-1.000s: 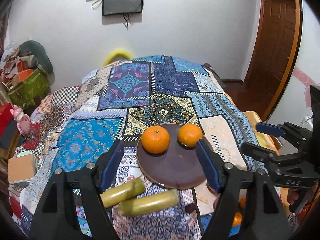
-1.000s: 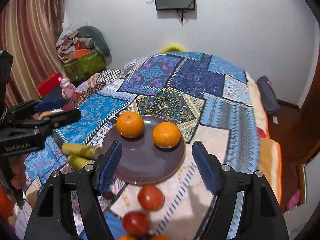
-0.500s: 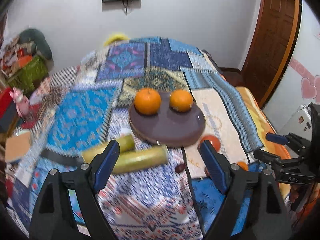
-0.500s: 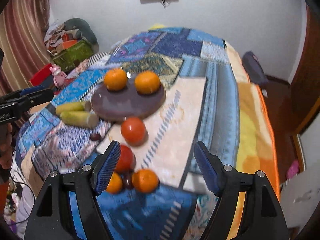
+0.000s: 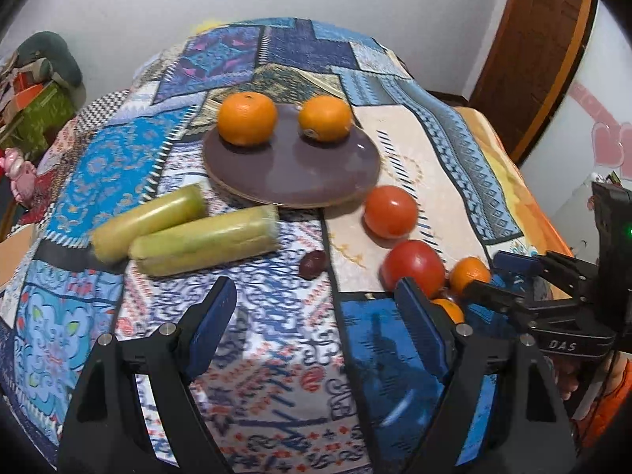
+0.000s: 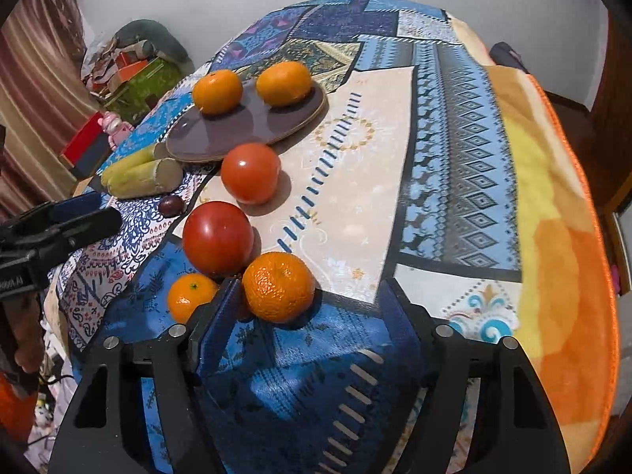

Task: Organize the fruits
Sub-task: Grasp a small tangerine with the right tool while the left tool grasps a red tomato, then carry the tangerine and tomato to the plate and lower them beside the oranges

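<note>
A brown plate [image 5: 316, 173] [image 6: 221, 130] lies on the patchwork cloth and holds two oranges [image 5: 247, 118] [image 5: 324, 117]. Two red tomatoes [image 6: 250, 172] [image 6: 217, 237] lie in front of the plate. An orange [image 6: 278, 286] and a smaller one [image 6: 189, 300] lie nearest the right gripper [image 6: 308, 308], which is open, its jaws either side of the big orange and just short of it. The left gripper [image 5: 316, 316] is open and empty over the cloth, behind a small dark fruit [image 5: 313, 264]. Two green-yellow cane pieces [image 5: 205, 239] lie left of the plate.
The cloth-covered bed drops off at its near edge and on the right at an orange blanket [image 6: 561, 237]. Piled clutter and a green box [image 6: 142, 75] stand by the left wall. A wooden door [image 5: 533, 51] is at the right.
Both grippers have pulled back and down from the plate towards the near edge. The tomatoes and loose oranges have come into close view; the right gripper now brackets the big orange. Both stayed open.
</note>
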Motion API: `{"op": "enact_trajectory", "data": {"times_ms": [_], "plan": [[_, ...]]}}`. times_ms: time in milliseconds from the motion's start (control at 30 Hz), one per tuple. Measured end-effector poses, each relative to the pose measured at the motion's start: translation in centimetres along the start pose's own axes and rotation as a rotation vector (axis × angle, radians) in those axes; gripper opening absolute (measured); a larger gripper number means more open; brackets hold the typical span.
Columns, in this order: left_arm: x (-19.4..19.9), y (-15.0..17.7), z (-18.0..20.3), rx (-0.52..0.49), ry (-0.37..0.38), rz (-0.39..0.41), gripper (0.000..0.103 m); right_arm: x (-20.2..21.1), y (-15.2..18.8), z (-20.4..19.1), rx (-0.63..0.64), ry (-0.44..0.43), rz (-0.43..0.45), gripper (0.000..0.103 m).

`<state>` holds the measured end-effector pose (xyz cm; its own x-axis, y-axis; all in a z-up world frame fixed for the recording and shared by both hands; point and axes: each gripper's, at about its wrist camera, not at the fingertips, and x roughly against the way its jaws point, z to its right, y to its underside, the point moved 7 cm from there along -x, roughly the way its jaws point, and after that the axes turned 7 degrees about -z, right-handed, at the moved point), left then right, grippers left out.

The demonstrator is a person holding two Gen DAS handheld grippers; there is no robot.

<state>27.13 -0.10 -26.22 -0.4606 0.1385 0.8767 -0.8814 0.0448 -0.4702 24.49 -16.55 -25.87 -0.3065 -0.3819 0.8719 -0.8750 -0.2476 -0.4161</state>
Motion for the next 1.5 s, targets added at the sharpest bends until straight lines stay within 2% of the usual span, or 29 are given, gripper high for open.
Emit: {"op": "enact_trajectory", "data": {"times_ms": [167,267,300,333,467,733,800,900,967,1000,1200,1400,1500], "plan": [[-1.0,-0.8,2.3,-0.036,0.025,-0.012,0.083,-0.5,0.1,-0.2,-0.006,-0.037,-0.004,0.059],[-1.6,-1.3,3.4,-0.051,0.036,-0.017,0.083,-0.5,0.1,-0.4,-0.002,-0.071,-0.002,0.046],[-1.8,-1.4,3.7,-0.055,0.040,-0.021,0.083,-0.6,0.0,-0.6,0.000,-0.082,-0.003,0.037],[-2.1,-1.5,4.1,-0.059,0.045,-0.026,0.083,-0.6,-0.1,-0.7,0.002,-0.087,-0.005,0.036],[-3.1,-2.0,5.0,-0.060,0.060,-0.043,0.082,0.1,0.0,-0.3,0.019,-0.043,0.022,0.036],[-5.8,-1.9,6.0,-0.045,0.091,-0.115,0.075,1.9,-0.6,1.9,-0.038,-0.030,0.066,0.036],[-6.6,-1.6,6.0,-0.035,0.094,-0.146,0.071,2.2,-0.7,2.2,-0.045,-0.030,0.073,0.036],[-6.7,-1.5,6.2,-0.042,0.092,-0.143,0.066,2.2,-0.8,2.0,-0.045,-0.029,0.074,0.036],[-6.8,-1.4,6.6,-0.049,0.122,-0.155,0.051,2.2,-0.8,2.0,-0.044,-0.029,0.073,0.036],[-6.8,-1.3,6.8,-0.054,0.119,-0.156,0.051,2.2,-0.8,1.9,-0.043,-0.028,0.072,0.036],[-6.0,-1.2,6.3,-0.032,0.118,-0.140,0.051,2.6,-1.2,1.4,-0.030,-0.026,0.078,0.036],[-3.0,-1.7,4.8,-0.023,0.118,-0.079,0.051,3.0,-2.4,0.6,-0.008,-0.024,0.097,0.036],[-1.3,-2.1,3.6,-0.019,0.095,-0.042,0.051,3.1,-3.3,-0.1,0.005,-0.027,0.111,0.036]]}}
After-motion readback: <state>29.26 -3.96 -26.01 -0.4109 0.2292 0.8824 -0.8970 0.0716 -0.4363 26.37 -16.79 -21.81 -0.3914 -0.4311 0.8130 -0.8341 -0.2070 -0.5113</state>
